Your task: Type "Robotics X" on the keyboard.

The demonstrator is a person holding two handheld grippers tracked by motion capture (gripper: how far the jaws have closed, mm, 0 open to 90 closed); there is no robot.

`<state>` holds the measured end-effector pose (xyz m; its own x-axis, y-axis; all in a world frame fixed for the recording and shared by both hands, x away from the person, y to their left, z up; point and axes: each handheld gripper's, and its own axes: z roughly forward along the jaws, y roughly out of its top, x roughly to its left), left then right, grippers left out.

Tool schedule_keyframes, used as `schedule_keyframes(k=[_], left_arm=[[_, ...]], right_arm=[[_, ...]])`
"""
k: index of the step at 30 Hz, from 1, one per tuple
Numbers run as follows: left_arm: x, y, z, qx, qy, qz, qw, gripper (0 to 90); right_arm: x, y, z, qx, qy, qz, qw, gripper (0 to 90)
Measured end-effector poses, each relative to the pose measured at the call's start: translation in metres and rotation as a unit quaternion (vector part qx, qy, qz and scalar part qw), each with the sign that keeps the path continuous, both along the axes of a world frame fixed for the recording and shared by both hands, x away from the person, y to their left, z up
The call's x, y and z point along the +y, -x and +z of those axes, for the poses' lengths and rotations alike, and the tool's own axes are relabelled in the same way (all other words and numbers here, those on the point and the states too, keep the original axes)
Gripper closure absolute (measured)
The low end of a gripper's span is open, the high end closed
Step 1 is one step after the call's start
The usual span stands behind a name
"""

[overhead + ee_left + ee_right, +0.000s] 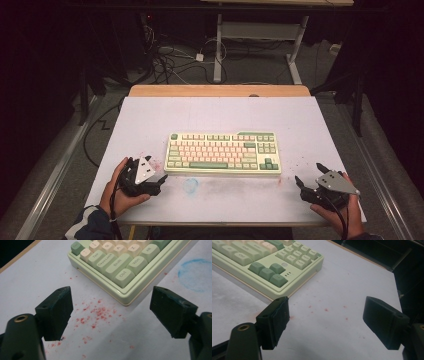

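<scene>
I am watching the green and cream keyboard (223,152) lying flat on the white table (150,115), between my two grippers and touching neither. Its Ctrl corner is sitting just ahead of the left gripper (111,312), whose jaws are standing wide apart, gripping nothing, red specks (96,315) lying between them. Its arrow-key corner is lying ahead of the right gripper (325,320), nearer one jaw; those jaws are also gaping wide, holding nothing.

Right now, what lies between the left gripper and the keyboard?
Nothing solid: in the left gripper view, bare white table with red specks separates the open left gripper from the keyboard corner.
</scene>
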<state>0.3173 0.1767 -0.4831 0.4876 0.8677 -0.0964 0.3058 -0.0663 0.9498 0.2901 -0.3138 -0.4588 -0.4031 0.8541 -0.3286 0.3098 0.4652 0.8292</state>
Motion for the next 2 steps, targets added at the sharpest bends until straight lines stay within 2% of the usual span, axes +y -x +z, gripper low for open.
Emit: schedule_keyframes(k=[2], left_arm=[[-0.0007, -0.0006, 0.0002, 0.000, 0.001, 0.001, 1.0000, 17.5]], right_arm=[[0.0003, -0.0004, -0.0006, 0.002, 0.002, 0.000, 1.0000, 22.0]])
